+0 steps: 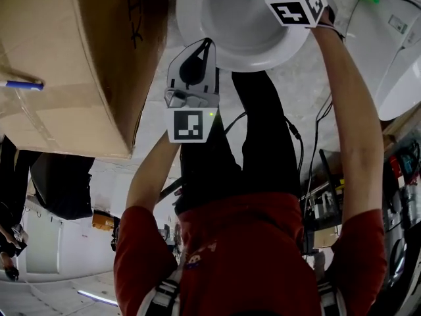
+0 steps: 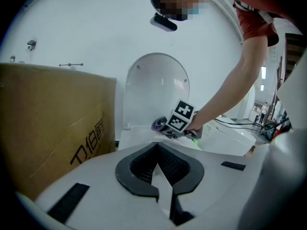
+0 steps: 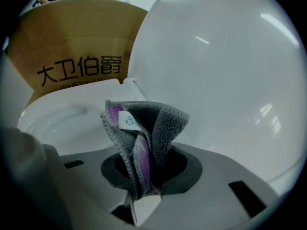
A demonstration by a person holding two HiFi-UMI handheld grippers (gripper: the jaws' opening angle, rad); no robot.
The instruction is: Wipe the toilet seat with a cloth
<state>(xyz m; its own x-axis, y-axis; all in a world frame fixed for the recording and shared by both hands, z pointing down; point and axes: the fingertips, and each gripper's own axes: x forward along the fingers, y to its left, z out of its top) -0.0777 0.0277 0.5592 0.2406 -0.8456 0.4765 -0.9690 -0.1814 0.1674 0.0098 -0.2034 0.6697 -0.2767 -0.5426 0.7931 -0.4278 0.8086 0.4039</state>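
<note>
Two grippers work around the toilet seat point(image 1: 263, 48), and they divide the job plainly. Nearest the person, short of the seat's front edge, the left gripper point(image 2: 157, 150) hangs with its jaws pressed together on nothing. It looks parked there, clear of the seat, so that it keeps out of the other gripper's way, and it aims along the seat toward the lid point(image 2: 156, 87).

Farther in, over the back part of the seat, the right gripper point(image 3: 146, 176) is clenched on the cloth point(image 3: 144, 138), a grey and purple microfibre piece with a small white label. The jaws pinch it by one bunched end, so its folds fan out beyond the tips. That probably leaves a loose pad of fabric, rather than hard plastic, to press down on the seat. Whether the fabric touches the seat I cannot tell; the right gripper view shows it only in front of the seat and bowl.

Behind the seat the lid stands upright, which leaves the whole ring open to wiping. Close beside the seat stands a cardboard box point(image 1: 66, 64) with printed characters. It narrows the room on that flank, so strokes there likely need care.
</note>
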